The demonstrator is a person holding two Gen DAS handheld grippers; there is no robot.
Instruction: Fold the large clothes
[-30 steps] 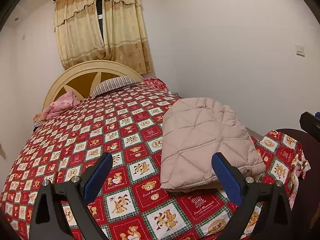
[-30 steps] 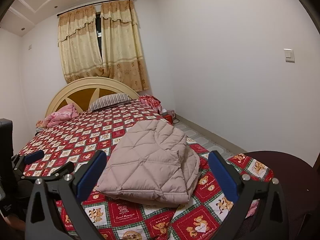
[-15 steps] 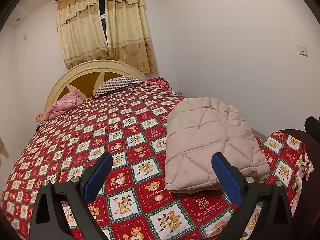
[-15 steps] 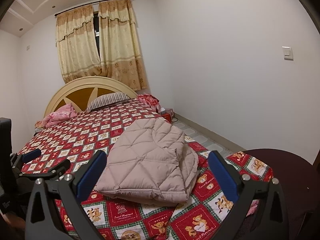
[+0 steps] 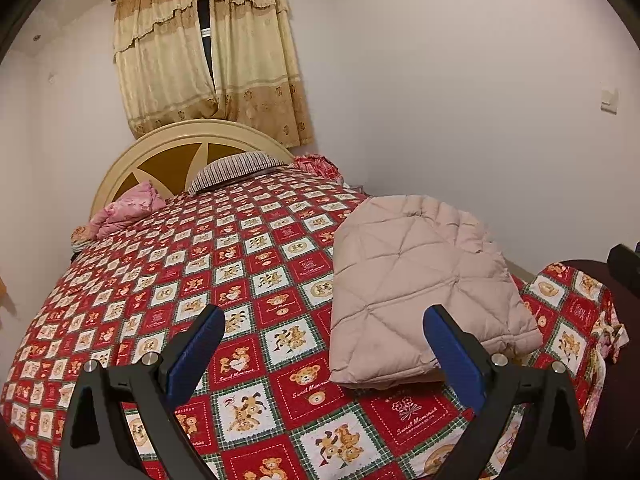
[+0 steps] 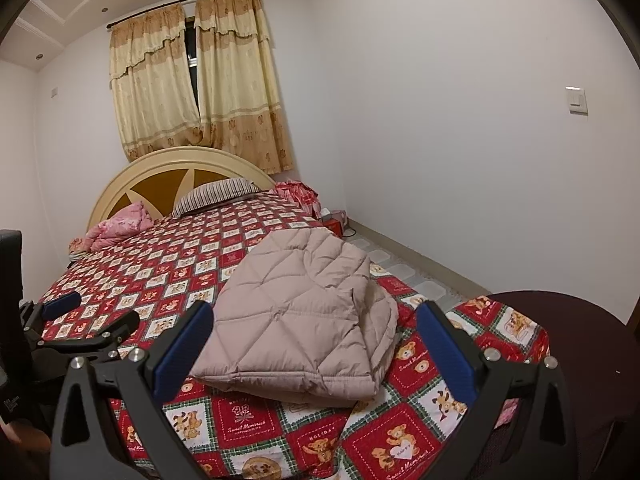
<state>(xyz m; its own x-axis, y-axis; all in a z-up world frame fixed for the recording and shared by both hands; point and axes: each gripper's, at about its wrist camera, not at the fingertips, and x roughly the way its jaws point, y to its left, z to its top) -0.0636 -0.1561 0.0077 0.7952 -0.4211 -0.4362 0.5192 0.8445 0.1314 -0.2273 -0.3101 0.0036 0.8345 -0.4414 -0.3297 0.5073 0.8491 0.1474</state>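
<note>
A beige quilted jacket [image 5: 420, 284] lies folded into a flat rectangle near the foot of the bed, on the right side; it also shows in the right wrist view [image 6: 296, 316]. My left gripper [image 5: 320, 344] is open and empty, held above the bed short of the jacket's near-left corner. My right gripper [image 6: 314, 342] is open and empty, held in front of the jacket's near edge. The left gripper also shows at the left edge of the right wrist view [image 6: 92, 312].
The bed [image 5: 160, 300] carries a red checked teddy-bear cover. A striped pillow [image 5: 236, 168] and a pink bundle [image 5: 124, 208] lie by the headboard [image 5: 168, 148]. A dark round surface [image 6: 580, 340] stands at the bed's foot on the right. A white wall runs along the right.
Both grippers have drawn back and up a little from the jacket. The jacket has not moved. Both grippers stay open.
</note>
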